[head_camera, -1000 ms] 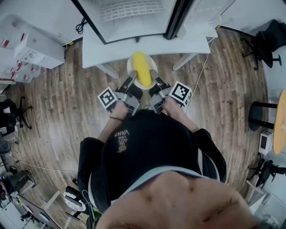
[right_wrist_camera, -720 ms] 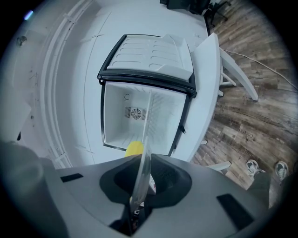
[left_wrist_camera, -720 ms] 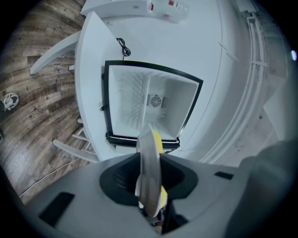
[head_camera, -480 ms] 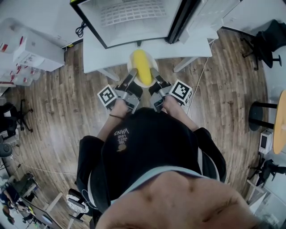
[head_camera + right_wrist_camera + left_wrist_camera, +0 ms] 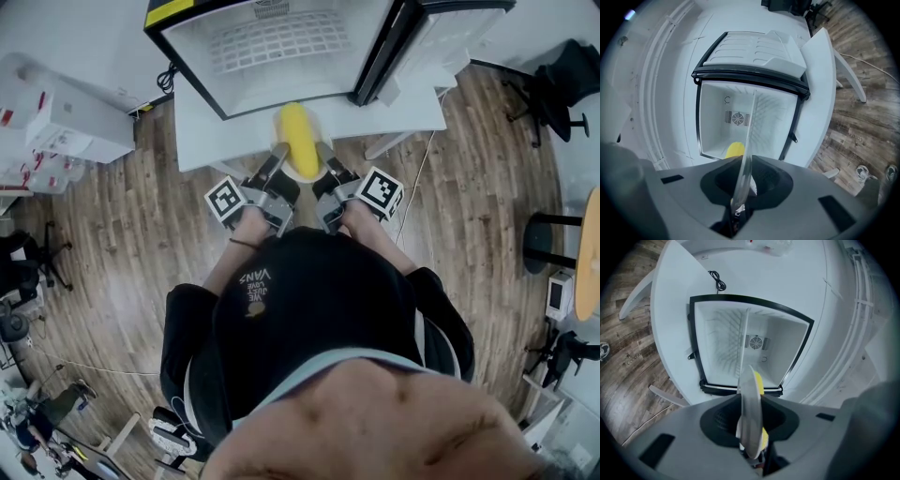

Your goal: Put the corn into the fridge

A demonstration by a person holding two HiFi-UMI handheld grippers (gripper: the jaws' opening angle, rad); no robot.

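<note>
A yellow corn cob point(image 5: 298, 141) lies on a white plate point(image 5: 281, 134) carried between both grippers. My left gripper point(image 5: 278, 161) is shut on the plate's left rim and my right gripper point(image 5: 324, 161) on its right rim. In the left gripper view the plate point(image 5: 751, 413) stands edge-on between the jaws, with the corn point(image 5: 759, 382) behind it. The right gripper view shows the plate point(image 5: 745, 154) edge-on as well, the corn point(image 5: 735, 150) peeking beside it. The small fridge point(image 5: 281, 42) stands open just ahead on a white table point(image 5: 197, 122), its white inside point(image 5: 759, 348) bare.
The fridge door point(image 5: 422, 33) is swung open to the right. White boxes point(image 5: 56, 112) stand at the left on the wooden floor. Office chairs point(image 5: 558, 89) and a round wooden table point(image 5: 589, 253) are at the right. A black cable point(image 5: 717, 281) lies on the table beside the fridge.
Both grippers have carried the plate with the corn forward; the open fridge now sits closer and fuller in the head view, and the plate reaches over the table's edge.
</note>
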